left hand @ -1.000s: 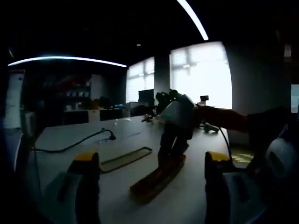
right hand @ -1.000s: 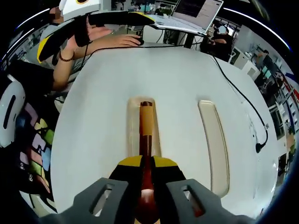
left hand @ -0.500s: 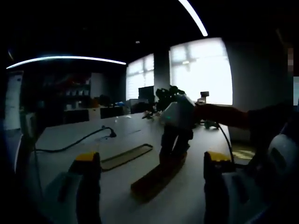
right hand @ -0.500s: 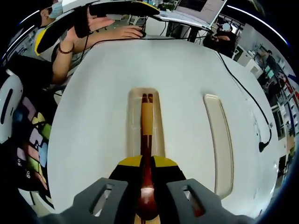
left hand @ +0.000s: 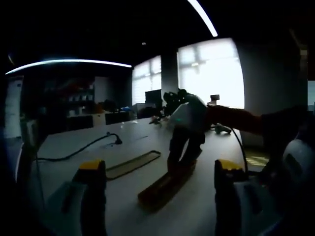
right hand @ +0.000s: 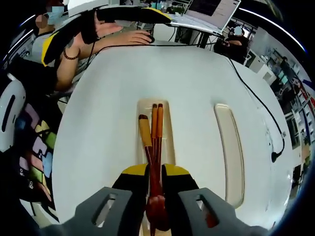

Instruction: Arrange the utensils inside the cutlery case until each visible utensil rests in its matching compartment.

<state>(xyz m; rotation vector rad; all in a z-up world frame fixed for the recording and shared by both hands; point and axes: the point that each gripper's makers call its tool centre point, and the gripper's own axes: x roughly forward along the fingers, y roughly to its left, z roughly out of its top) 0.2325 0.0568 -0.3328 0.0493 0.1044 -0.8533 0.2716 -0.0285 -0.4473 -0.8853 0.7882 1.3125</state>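
Observation:
In the right gripper view the long cutlery case [right hand: 166,129] lies on the white table [right hand: 103,123]. Two chopsticks [right hand: 157,123] rest in it, and the spoon's tan handle [right hand: 144,132] lies just left of them. The red-brown spoon bowl [right hand: 157,216] sits low between my right gripper's [right hand: 155,173] jaws, which stand slightly apart. In the dim left gripper view my left gripper [left hand: 160,167] is wide open and holds nothing. Ahead of it the right gripper [left hand: 186,125] stands over the case [left hand: 165,184].
The case's lid [right hand: 229,152] lies to the right of the case, also seen as the lid [left hand: 133,164] in the left gripper view. A black cable [right hand: 261,108] runs along the right. A seated person's arm [right hand: 98,37] and a laptop [right hand: 209,12] are at the far edge.
The spoon's handle has swung left and dropped beside the chopsticks, which now show. My right gripper's jaws have parted a little. The left gripper has stayed still.

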